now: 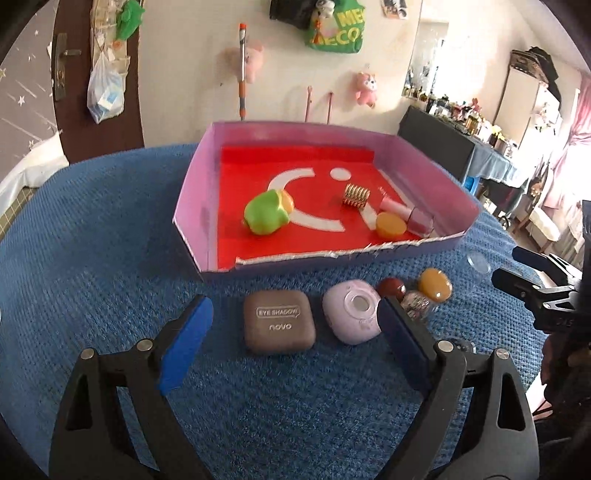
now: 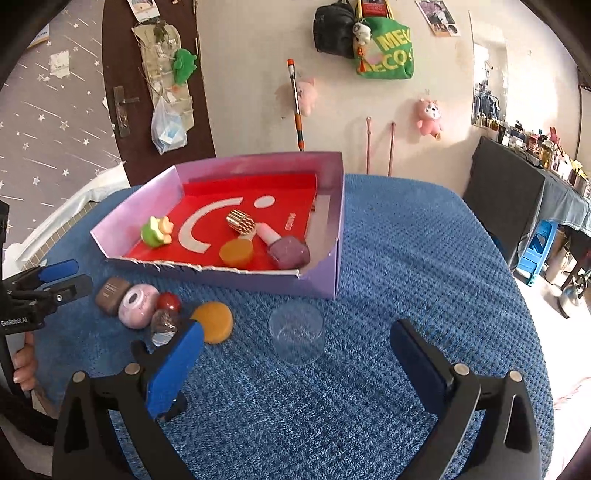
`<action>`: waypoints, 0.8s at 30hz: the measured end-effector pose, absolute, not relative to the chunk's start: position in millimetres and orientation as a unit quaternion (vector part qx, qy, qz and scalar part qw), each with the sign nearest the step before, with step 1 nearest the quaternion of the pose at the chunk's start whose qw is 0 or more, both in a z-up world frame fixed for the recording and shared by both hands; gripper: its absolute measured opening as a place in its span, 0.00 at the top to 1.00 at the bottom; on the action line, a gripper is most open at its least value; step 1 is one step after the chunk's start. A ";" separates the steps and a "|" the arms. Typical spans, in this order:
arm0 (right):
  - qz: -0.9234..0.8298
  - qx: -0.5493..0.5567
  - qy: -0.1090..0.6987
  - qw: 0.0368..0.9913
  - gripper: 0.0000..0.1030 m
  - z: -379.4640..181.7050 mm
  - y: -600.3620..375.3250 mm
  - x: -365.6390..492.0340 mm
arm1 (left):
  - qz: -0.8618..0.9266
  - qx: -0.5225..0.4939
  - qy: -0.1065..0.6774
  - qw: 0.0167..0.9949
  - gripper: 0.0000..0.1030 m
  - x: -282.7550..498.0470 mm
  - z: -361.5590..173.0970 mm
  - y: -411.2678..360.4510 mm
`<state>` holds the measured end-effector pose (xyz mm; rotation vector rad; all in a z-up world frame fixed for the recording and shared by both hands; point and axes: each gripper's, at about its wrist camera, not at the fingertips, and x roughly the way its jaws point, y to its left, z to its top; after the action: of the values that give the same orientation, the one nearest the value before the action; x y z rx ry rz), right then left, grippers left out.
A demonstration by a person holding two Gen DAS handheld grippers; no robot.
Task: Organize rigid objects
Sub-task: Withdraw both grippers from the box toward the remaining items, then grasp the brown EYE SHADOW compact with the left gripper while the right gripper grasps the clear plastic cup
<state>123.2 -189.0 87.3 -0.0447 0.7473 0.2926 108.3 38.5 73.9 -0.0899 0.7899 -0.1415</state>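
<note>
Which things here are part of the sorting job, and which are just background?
Job: eyeshadow case, lilac compact, red ball, small bottle, orange disc, clear cup, purple box.

Background: green bag, pink plush, black bag.

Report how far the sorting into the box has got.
Done: green toy, gold cylinder, orange disc and nail polish lie in the box. In hand: nothing; both claws open. Left: eyeshadow case, pink compact, clear cup.
</note>
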 end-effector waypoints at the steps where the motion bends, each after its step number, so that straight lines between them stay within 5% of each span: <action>1: 0.139 -0.024 0.366 0.920 0.00 85.2 -188.0 124.3 | -0.068 -0.046 0.388 0.918 0.12 109.4 71.9 39.4; 9: 0.124 -0.027 0.390 0.912 0.01 71.4 -189.6 135.7 | -0.059 -0.060 0.424 0.902 0.12 121.5 55.2 50.6; 18: 0.114 -0.018 0.424 0.898 0.15 57.6 -194.3 153.2 | -0.049 -0.047 0.441 0.895 0.13 133.1 47.2 51.3; 24: 0.114 -0.019 0.434 0.893 0.21 52.9 -193.0 159.7 | -0.046 -0.033 0.461 0.886 0.28 143.7 37.8 48.1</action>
<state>159.7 -193.0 52.9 -0.0387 0.9011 0.2371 143.7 48.1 37.8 -0.0694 0.9591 -0.0959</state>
